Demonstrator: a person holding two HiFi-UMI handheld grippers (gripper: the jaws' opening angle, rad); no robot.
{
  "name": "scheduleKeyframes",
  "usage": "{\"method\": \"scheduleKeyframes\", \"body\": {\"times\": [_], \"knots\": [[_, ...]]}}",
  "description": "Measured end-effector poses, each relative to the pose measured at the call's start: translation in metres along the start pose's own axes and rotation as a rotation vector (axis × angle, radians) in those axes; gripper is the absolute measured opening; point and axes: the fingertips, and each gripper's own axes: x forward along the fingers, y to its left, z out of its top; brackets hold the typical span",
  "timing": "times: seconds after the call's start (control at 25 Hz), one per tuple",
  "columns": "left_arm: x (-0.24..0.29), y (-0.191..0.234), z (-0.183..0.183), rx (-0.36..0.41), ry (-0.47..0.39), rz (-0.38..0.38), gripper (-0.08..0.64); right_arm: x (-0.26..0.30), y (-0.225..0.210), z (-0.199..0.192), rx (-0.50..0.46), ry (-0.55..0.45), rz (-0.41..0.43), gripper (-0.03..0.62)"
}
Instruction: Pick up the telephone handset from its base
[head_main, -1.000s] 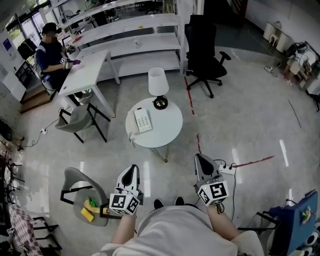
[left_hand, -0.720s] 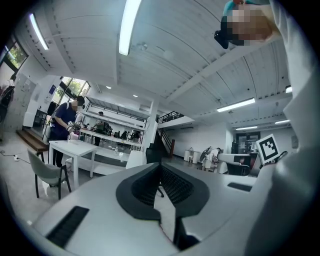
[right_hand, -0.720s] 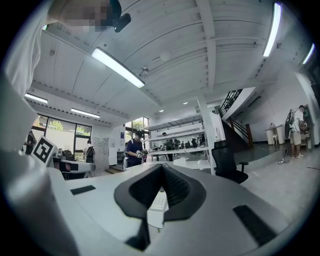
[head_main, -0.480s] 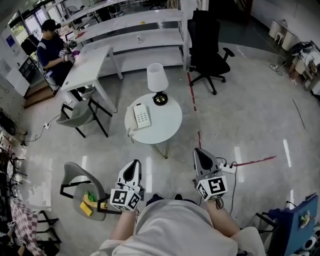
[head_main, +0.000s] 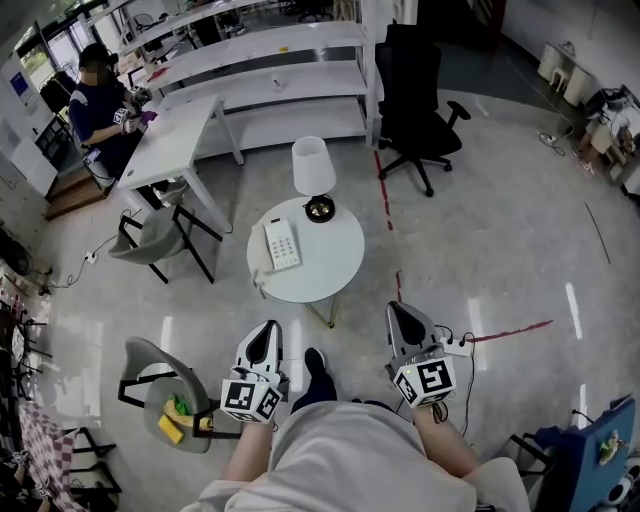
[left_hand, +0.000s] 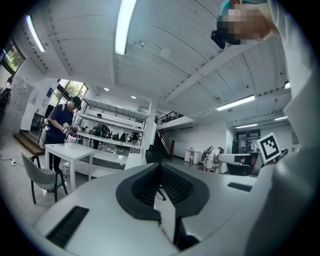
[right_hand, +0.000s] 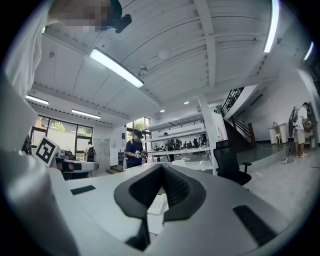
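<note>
Telephone (head_main: 281, 243), handset (head_main: 262, 248) cradled, sat mid-frame on round surface (head_main: 335, 262); left gripper (head_main: 264, 337) and right gripper (head_main: 401, 318) below, jaws clenched empty, not yet within reach.

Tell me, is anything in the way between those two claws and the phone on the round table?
Nothing visible. Only bare floor lies between the left claw, the right claw and the table; the lamp stands beyond the phone.

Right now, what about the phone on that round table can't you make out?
- Key labels on the phone: head view, too small.
- The handset: head view, tiny, its outline blends into the phone; right gripper view, hidden behind the right gripper, only keys show.
- Phone in the left gripper view: the left gripper blocks it.
</note>
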Motion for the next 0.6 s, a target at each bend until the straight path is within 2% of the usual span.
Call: {"method": "scheduleKeyframes", "body": {"times": [0.28,0.6], "knots": [[0.044,0.044,0.0,-0.002,-0.019,-0.013,0.021,0.057,-0.011,0.0,-0.011,-0.003,-0.013,0.008],[0.114,0.13,0.009,0.008,-0.021,-0.018,0.021,0.16,-0.01,-0.008,-0.031,0.016,-0.004,0.008]]}}
